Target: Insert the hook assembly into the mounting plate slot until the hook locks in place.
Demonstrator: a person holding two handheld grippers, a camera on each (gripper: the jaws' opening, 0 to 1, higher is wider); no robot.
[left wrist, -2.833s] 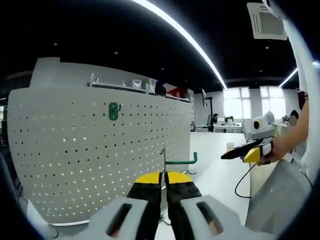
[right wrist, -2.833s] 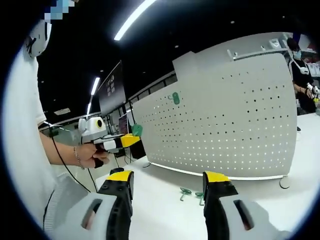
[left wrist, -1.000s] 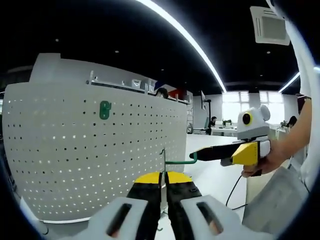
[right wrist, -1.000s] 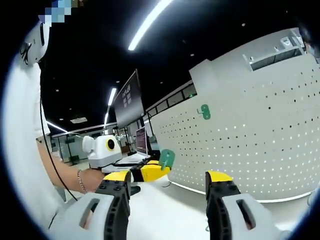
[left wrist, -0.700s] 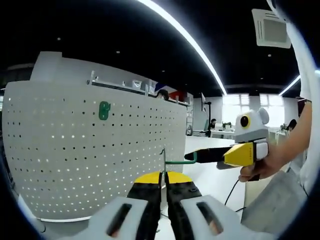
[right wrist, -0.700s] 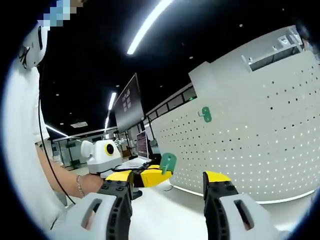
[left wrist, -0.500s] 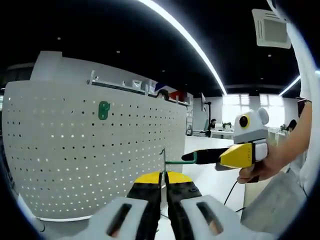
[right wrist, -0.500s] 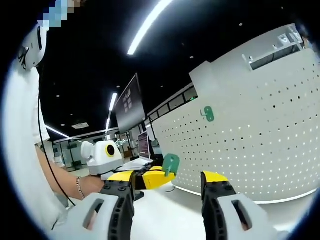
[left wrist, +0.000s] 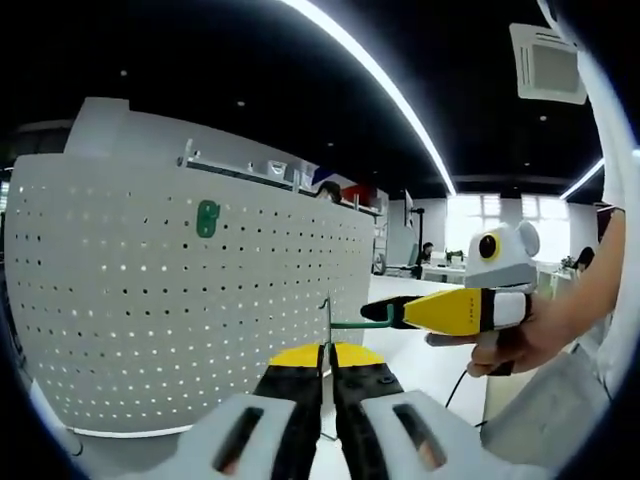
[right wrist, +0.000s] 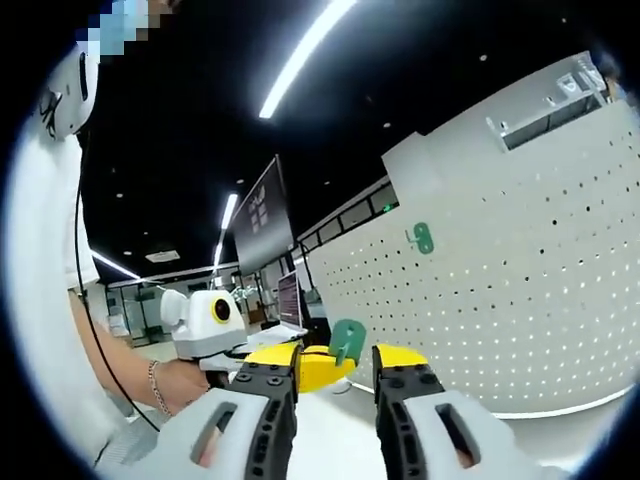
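Left gripper view: our left gripper (left wrist: 327, 352) pinches the green hook (left wrist: 345, 322); right gripper (right wrist: 335, 357), jaws narrow, closes around its plate; handover next, we judge.

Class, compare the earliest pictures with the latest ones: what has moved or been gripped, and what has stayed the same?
The right gripper has travelled from off to the side toward the green hook held by the left gripper, reaching its free tip. Its jaws have narrowed around the hook's green plate, though they are not yet shut. The left gripper stays clamped on the hook; a green piece stays on the pegboard.
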